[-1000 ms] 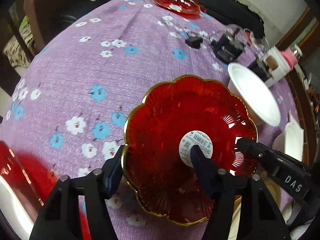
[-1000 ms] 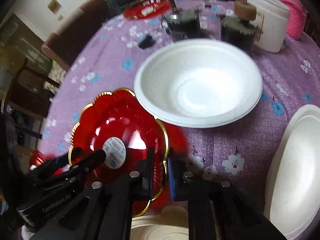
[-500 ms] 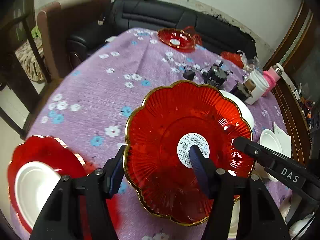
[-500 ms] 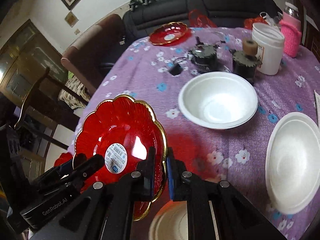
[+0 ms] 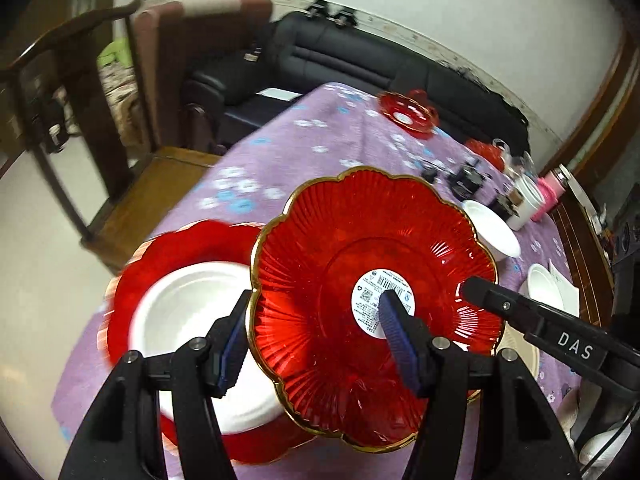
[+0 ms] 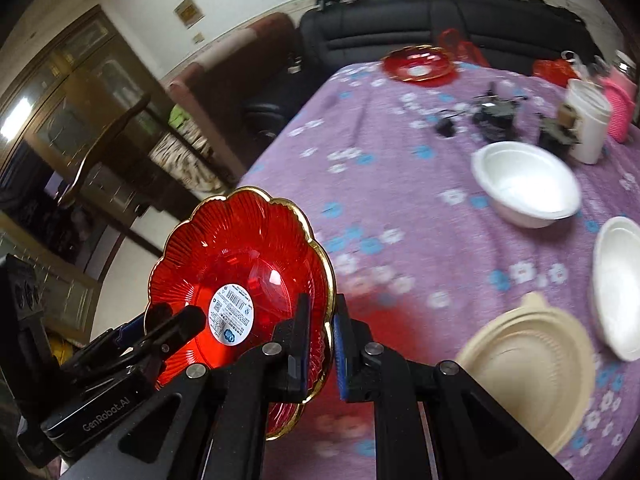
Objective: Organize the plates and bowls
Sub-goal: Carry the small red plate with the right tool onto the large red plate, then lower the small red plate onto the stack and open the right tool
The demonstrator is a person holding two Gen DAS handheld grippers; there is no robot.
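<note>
Now red plate [image 5: 340, 280] rim nipped btwn right tongs [image 6: 322, 344], left tongs [image 5: 316, 340] astride.

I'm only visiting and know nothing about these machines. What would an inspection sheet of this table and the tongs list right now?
Surface: table under a purple flowered cloth.
Job's things: red scalloped plate, gold-rimmed, held in the air; second red plate carrying a white bowl; far red plate; two loose white bowls; beige bowl.
Clutter: white tub, pink bottle, dark gadgets.
Tongs: right tongs shut on the held plate's rim; left tongs straddle its opposite edge.
Cables: nothing seen clearly.
Surroundings: black sofa, wooden chair, cabinet.
</note>
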